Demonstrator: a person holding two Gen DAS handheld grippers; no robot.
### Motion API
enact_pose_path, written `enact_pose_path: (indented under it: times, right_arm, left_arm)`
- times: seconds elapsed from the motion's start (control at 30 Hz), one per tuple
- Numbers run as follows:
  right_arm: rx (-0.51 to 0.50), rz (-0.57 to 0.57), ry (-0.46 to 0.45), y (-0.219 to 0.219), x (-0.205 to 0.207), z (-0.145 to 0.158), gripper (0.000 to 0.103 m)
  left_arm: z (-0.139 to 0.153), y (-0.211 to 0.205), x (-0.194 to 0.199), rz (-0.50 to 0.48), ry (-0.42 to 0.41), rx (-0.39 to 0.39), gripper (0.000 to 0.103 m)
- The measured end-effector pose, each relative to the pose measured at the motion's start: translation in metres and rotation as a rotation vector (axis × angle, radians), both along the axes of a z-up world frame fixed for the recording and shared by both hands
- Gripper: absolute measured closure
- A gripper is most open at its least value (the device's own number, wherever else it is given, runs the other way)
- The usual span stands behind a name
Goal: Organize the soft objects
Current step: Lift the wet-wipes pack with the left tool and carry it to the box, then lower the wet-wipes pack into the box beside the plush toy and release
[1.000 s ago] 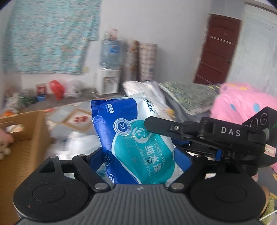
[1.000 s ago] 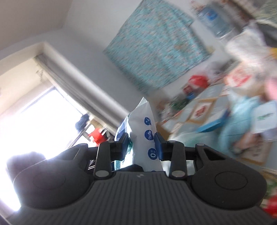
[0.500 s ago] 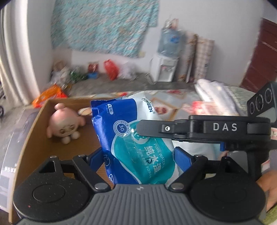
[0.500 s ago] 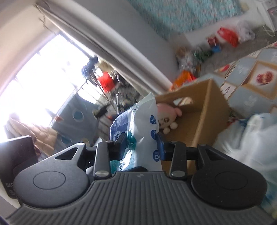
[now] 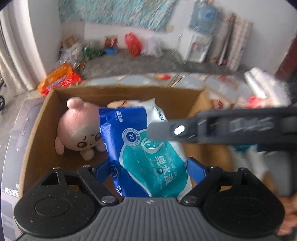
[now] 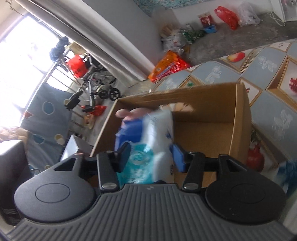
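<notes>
From my left-hand feed: pale wall (image 5: pixel 185 16) at the far side, a teal patterned cloth (image 5: pixel 118 13) hung across it. Against that wall stands a white water dispenser (image 5: pixel 194 46) with its blue bottle on top, rolled mats (image 5: pixel 233 44) leaning just beside it. Grey concrete floor (image 5: pixel 148 63), littered with a red plastic bag (image 5: pixel 132 43), a clear bag and an orange packet (image 5: pixel 59 79). Nearer, a blue-grey sheet printed with framed fruit pictures (image 6: pixel 269 77). My right-hand feed catches a bright, blown-out window (image 6: pixel 20 61) with bars, a pale curtain (image 6: pixel 104 42) alongside, and a small wheeled frame (image 6: pixel 100 89) on the floor below.
</notes>
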State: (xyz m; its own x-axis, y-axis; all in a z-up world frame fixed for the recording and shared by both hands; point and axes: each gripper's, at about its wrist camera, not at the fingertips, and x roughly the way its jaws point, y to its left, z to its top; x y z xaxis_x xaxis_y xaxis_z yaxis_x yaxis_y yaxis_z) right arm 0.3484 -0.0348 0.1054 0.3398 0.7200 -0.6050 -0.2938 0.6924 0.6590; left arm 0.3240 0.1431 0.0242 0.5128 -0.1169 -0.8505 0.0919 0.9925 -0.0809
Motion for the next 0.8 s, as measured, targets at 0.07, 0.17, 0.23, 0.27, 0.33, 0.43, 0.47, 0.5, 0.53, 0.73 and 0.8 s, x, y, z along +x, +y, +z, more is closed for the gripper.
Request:
enact_pose_path:
  times: [0.07, 0.17, 0.23, 0.27, 0.33, 0.43, 0.47, 0.5, 0.53, 0.73, 0.8]
  right_arm:
    - [0.000, -0.001, -0.008, -0.001, 0.004, -0.001, 0.051]
    - [0.013, 0.008, -0.030, -0.006, 0.004, 0.001, 0.051]
    - [0.014, 0.013, -0.058, -0.011, 0.002, 0.004, 0.051]
    - [0.017, 0.013, -0.068, -0.015, 0.000, 0.006, 0.051]
    - [0.034, 0.017, -0.073, -0.025, 0.000, 0.005, 0.051]
    - [0.062, 0.024, -0.094, -0.041, -0.010, 0.011, 0.051]
    - [0.064, 0.028, -0.109, -0.045, -0.016, 0.014, 0.051]
    - [0.066, 0.030, -0.123, -0.050, -0.023, 0.018, 0.051]
    - [0.071, 0.038, -0.135, -0.054, -0.028, 0.020, 0.051]
    - [0.116, 0.058, -0.140, -0.074, -0.050, 0.025, 0.051]
    - [0.133, 0.064, -0.133, -0.080, -0.058, 0.023, 0.051]
  left_arm:
    - [-0.014, 0.004, 0.012, 0.025, 0.022, 0.028, 0.018]
    - [-0.024, 0.012, 0.019, 0.048, 0.042, 0.003, 0.018]
    - [-0.024, 0.014, 0.018, 0.053, 0.040, -0.016, 0.018]
    - [-0.023, 0.014, 0.017, 0.051, 0.039, -0.013, 0.018]
    - [-0.023, 0.013, 0.016, 0.044, 0.045, 0.008, 0.018]
    - [-0.026, 0.006, 0.013, 0.045, 0.095, 0.050, 0.018]
    - [-0.028, 0.005, 0.011, 0.046, 0.116, 0.063, 0.018]
    - [-0.030, 0.004, 0.010, 0.047, 0.131, 0.074, 0.016]
    - [-0.032, 0.004, 0.009, 0.050, 0.143, 0.085, 0.014]
    - [-0.056, 0.012, 0.013, 0.112, 0.224, 0.062, 0.014]
    - [-0.056, 0.007, 0.011, 0.101, 0.201, 0.086, 0.017]
